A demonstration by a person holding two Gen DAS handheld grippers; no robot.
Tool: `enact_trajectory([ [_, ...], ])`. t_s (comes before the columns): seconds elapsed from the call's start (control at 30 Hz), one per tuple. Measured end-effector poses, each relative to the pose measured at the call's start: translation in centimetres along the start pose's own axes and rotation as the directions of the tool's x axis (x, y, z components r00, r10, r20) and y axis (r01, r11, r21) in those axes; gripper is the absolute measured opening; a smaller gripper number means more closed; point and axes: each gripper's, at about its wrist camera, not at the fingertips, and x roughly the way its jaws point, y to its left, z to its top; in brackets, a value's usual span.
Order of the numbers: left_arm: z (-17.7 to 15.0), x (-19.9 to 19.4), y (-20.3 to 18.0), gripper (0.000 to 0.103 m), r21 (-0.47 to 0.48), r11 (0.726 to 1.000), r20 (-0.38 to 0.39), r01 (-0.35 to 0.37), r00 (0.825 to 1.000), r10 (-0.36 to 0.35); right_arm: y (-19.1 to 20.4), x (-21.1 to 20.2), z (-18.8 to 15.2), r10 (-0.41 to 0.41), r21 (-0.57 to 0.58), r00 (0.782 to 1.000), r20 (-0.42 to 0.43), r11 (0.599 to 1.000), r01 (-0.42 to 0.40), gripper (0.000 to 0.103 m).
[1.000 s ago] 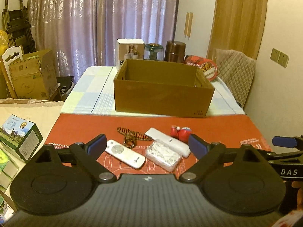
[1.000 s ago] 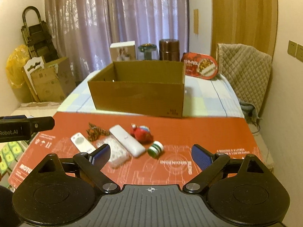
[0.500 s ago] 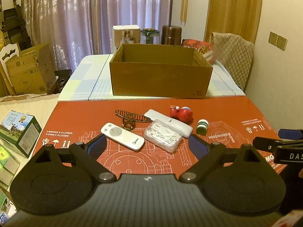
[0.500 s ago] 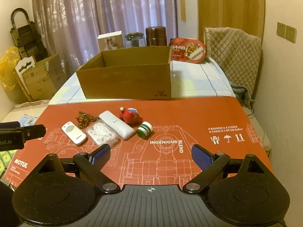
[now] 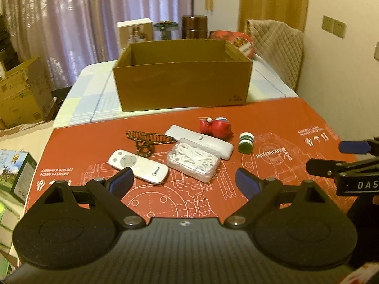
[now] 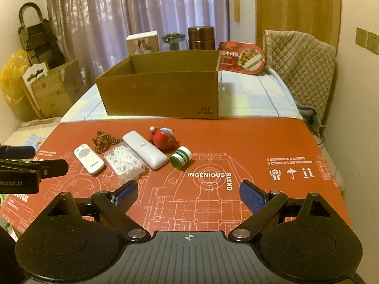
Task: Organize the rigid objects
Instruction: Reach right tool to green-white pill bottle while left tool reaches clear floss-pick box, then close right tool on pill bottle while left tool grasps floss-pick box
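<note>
On the red mat [image 5: 272, 118] lie a small white remote [image 5: 138, 169] [image 6: 88, 158], a clear box of white picks [image 5: 193, 162] [image 6: 124, 161], a long white case [image 5: 199, 141] [image 6: 145, 149], a striped brown hair clip [image 5: 148, 139] [image 6: 104, 140], a red toy [image 5: 215, 127] [image 6: 164, 138] and a green-white small jar [image 5: 245, 142] [image 6: 180, 158]. An open brown cardboard box [image 5: 182, 82] [image 6: 161, 92] stands behind them. My left gripper [image 5: 183, 184] is open and empty, just short of the remote and clear box. My right gripper [image 6: 189, 195] is open and empty, nearer than the jar.
A white carton [image 6: 142, 42], a glass jar [image 6: 173, 39], a brown canister [image 6: 201, 37] and a red food tub [image 6: 241, 58] stand behind the box. A quilted chair [image 6: 300, 66] is at the right. Cardboard boxes [image 5: 21, 94] stand at the left.
Both grippers have risen and tilted down, so the mat and objects show more fully. The left view has swung a little left. No object has moved.
</note>
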Motion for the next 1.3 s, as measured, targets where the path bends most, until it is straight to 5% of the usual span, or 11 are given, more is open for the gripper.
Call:
enact_trajectory([
  [0.4,0.4,5.0,0.3,0.091,0.131,0.985,-0.059,0.113,0.993,-0.106,-0.6,4.7,0.2,0.077,-0.097,0.996,-0.049,0.992,-0.081,0.09],
  [0.7,0.8,9.8,0.9,0.091,0.249,0.95,-0.104,0.187,0.981,-0.166,-1.0,10.4,1.3,0.116,-0.304,0.986,-0.116,0.941,-0.146,0.089],
  [0.97,1.2,13.9,1.5,0.091,0.262,0.939,-0.142,0.224,0.971,-0.192,-0.8,14.5,2.1,0.155,-0.453,0.973,-0.172,0.865,-0.218,0.089],
  [1.3,1.0,16.6,1.1,0.091,0.263,0.929,-0.181,0.261,0.959,-0.218,-0.8,18.8,2.9,0.164,-0.465,0.958,-0.235,0.846,-0.259,0.079],
])
